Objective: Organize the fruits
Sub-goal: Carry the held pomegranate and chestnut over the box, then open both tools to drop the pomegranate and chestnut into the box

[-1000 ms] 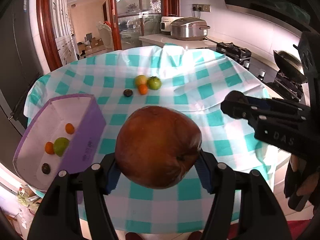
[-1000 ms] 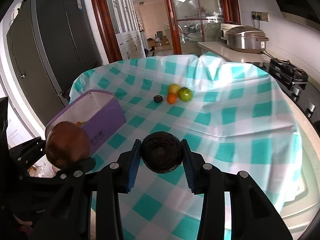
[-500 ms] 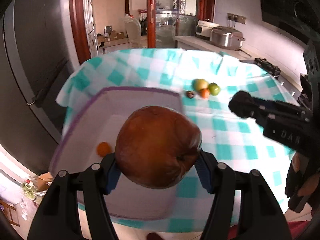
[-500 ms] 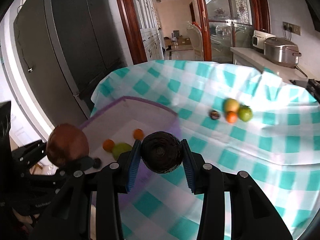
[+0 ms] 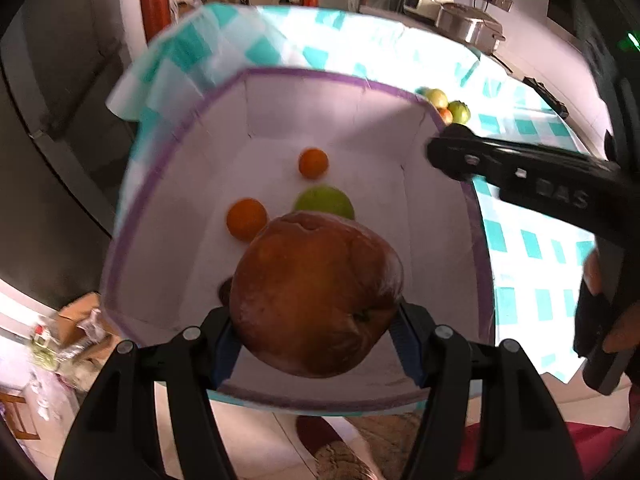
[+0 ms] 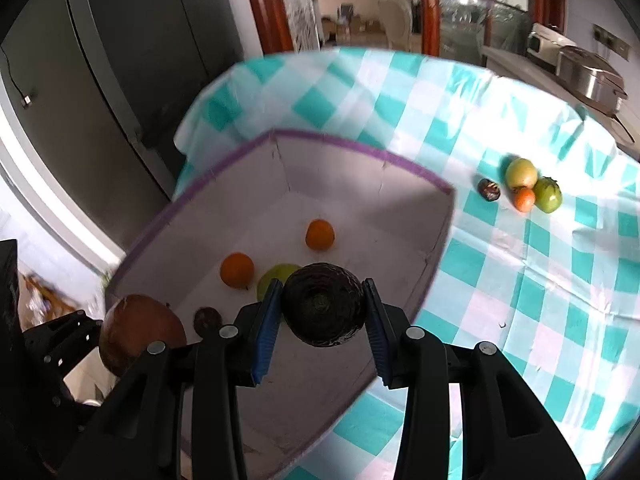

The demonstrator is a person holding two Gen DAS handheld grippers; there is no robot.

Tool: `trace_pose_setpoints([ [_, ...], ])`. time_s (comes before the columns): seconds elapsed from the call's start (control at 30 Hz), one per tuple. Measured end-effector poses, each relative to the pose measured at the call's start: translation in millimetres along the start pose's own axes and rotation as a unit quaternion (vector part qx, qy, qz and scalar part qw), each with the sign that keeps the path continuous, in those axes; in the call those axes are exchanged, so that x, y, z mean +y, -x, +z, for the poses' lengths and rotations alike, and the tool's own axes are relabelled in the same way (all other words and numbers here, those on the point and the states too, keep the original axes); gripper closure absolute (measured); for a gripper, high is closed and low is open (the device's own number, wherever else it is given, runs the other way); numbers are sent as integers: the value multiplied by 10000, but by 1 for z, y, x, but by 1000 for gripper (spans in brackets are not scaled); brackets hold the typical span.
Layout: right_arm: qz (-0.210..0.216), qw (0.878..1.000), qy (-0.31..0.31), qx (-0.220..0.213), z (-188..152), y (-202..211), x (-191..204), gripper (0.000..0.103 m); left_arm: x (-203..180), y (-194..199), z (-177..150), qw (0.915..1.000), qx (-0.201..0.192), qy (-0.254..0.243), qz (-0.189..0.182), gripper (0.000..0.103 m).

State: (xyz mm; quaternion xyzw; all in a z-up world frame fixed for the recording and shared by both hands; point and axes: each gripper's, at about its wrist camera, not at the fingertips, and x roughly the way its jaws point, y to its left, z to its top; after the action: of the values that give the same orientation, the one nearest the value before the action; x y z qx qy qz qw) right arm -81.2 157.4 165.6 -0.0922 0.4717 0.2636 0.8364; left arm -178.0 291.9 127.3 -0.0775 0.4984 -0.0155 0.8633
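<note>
My left gripper (image 5: 316, 332) is shut on a large brown round fruit (image 5: 316, 292) and holds it above the near end of the purple-rimmed white bin (image 5: 168, 152). My right gripper (image 6: 322, 312) is shut on a dark ridged round fruit (image 6: 324, 304), over the bin's right side (image 6: 400, 164). In the bin lie two oranges (image 6: 237, 270) (image 6: 319, 234), a green fruit (image 6: 272, 276) and a small dark fruit (image 6: 207, 319). The brown fruit also shows in the right wrist view (image 6: 140, 330).
On the teal checked tablecloth (image 6: 520, 280) beyond the bin lie a yellow fruit (image 6: 521, 173), a green fruit (image 6: 548, 195), a small orange (image 6: 524, 199) and a small dark fruit (image 6: 489, 190). A dark fridge (image 6: 120, 60) stands at the left. A cooker (image 6: 592, 76) sits on the counter behind.
Both grippers have swung left from over the tablecloth to over the bin, each holding its fruit. The views now look down into the bin.
</note>
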Motion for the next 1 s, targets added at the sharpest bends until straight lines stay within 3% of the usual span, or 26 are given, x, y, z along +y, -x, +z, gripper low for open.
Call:
trace_pose_setpoints([
  [0.27,-359,9922,527,1074,31,-79,9,63,-5,-35,19,9953,825,-388,-326,39],
  [0.4,-629,9771,768,1884,44,-131,7,63,6,-60,31,9891,1402,-280,-340,39],
  [0.6,-770,9558,892,2695,53,-183,-3,63,2,-94,37,9766,2064,-449,-394,39],
  [0.83,-485,9459,740,3122,51,-200,-12,62,-11,-116,33,9655,2476,-740,-332,39],
  [1.0,-527,9471,591,3111,51,-198,-17,39,-14,-119,33,9633,2584,-680,-248,38],
])
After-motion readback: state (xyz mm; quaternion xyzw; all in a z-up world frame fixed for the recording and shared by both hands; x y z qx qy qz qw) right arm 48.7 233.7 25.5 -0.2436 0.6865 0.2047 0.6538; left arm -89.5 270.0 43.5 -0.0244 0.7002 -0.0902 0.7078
